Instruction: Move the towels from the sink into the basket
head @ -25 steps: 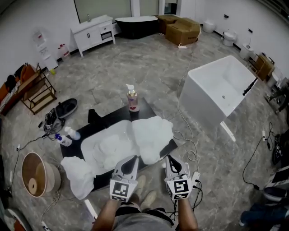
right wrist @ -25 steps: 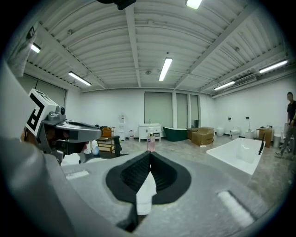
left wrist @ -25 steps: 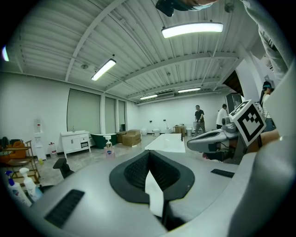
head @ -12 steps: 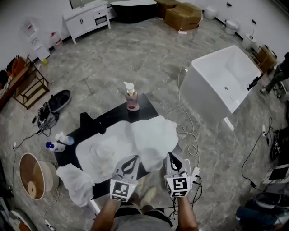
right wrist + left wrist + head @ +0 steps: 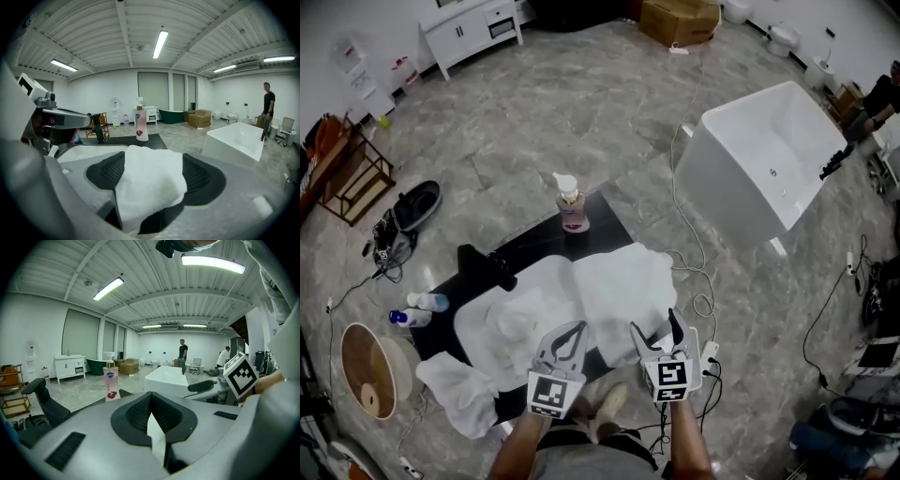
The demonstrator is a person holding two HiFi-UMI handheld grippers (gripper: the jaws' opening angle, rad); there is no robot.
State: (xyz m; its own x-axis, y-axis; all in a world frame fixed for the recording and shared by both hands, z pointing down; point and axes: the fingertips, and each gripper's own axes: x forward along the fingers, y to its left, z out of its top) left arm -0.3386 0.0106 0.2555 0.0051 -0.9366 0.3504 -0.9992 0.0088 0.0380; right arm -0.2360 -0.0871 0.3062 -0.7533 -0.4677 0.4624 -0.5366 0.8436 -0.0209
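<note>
A white sink [image 5: 473,323] sits in a black counter. One white towel [image 5: 623,291] is draped over the sink's right rim, a second towel [image 5: 520,323] lies in the bowl, and a third towel [image 5: 455,394] hangs off the front left corner. The round wooden basket [image 5: 366,370] stands on the floor to the left. My left gripper [image 5: 572,330] is shut at the sink's near rim; in its own view only a white sliver shows between the pads [image 5: 152,425]. My right gripper [image 5: 656,323] has just been opening, and its jaws now stand around the draped towel's near edge [image 5: 150,185].
A pink soap bottle [image 5: 571,203] and a black faucet [image 5: 483,262] stand on the counter's far side. Bottles [image 5: 417,309] and shoes [image 5: 412,211] lie on the floor to the left. A white bathtub [image 5: 769,159] and cables [image 5: 698,300] are to the right.
Both grippers have moved forward and down toward the sink's near rim. The right gripper's jaws were together and now stand apart with the draped towel between them.
</note>
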